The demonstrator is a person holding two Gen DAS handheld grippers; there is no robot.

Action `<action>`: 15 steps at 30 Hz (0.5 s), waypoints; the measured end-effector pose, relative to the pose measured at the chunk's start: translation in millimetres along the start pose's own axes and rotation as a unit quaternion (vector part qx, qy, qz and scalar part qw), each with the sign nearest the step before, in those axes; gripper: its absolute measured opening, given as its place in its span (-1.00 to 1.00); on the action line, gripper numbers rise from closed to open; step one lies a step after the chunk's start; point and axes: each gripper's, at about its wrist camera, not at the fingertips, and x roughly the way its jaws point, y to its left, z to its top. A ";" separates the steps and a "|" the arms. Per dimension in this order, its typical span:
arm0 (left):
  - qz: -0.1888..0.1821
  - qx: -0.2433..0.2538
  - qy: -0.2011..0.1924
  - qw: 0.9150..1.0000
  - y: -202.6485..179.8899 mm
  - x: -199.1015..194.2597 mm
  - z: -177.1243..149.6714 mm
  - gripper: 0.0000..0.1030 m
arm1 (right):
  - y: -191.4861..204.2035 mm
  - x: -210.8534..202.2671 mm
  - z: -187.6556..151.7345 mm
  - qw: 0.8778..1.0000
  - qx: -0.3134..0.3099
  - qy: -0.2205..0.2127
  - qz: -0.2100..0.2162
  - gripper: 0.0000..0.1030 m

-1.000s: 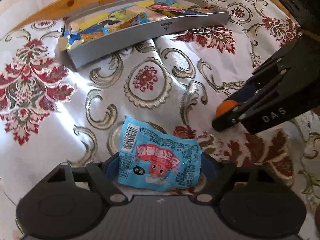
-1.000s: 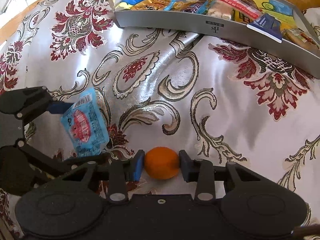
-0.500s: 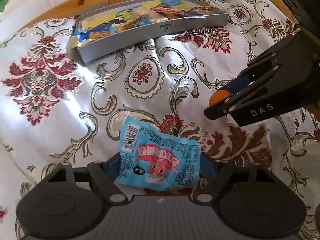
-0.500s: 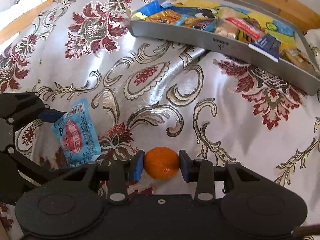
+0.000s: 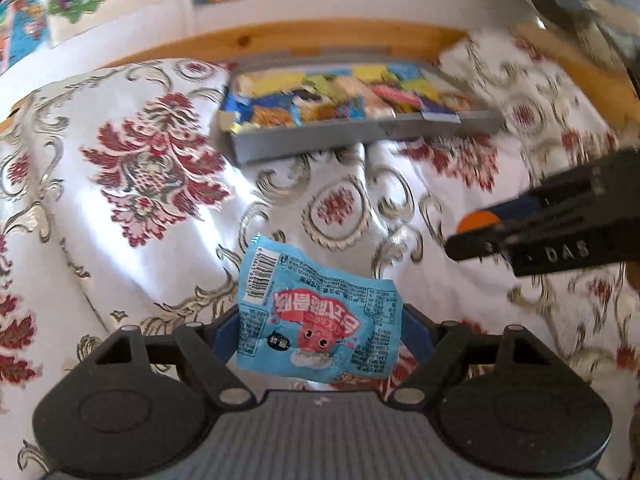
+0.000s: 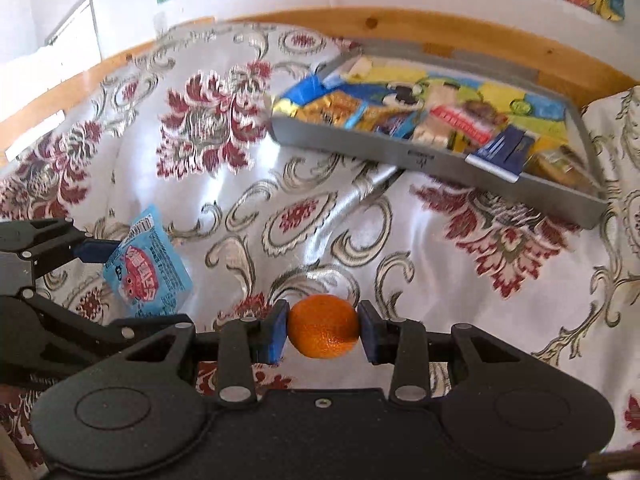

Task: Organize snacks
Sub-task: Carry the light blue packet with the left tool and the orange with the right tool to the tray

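Both tools level: left tool point(image 5: 318, 330) grips blue packet point(image 5: 316, 320), right tool point(image 6: 323, 334) an orange point(image 6: 323, 333).

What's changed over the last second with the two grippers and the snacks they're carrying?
Both grippers have lifted and tilted up: the grey tray now sits lower in each view, with the wall and wooden rail showing behind it. Nothing was taken or let go. The left gripper still clamps the blue packet, the right gripper the orange.
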 end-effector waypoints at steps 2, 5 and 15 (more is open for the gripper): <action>0.004 -0.013 -0.019 1.000 1.0 -4.8 2.2 0.62 | -1.7 -4.9 0.5 1.000 0.002 -0.012 -0.001 -0.24; 0.007 -0.037 -0.045 0.998 2.0 -11.5 3.8 0.63 | -3.0 -10.6 0.5 1.000 -0.001 -0.031 -0.001 -0.24; 0.050 -0.097 -0.083 0.991 9.0 -19.1 9.1 0.65 | -2.5 -18.5 4.3 0.997 -0.006 -0.074 -0.004 -0.24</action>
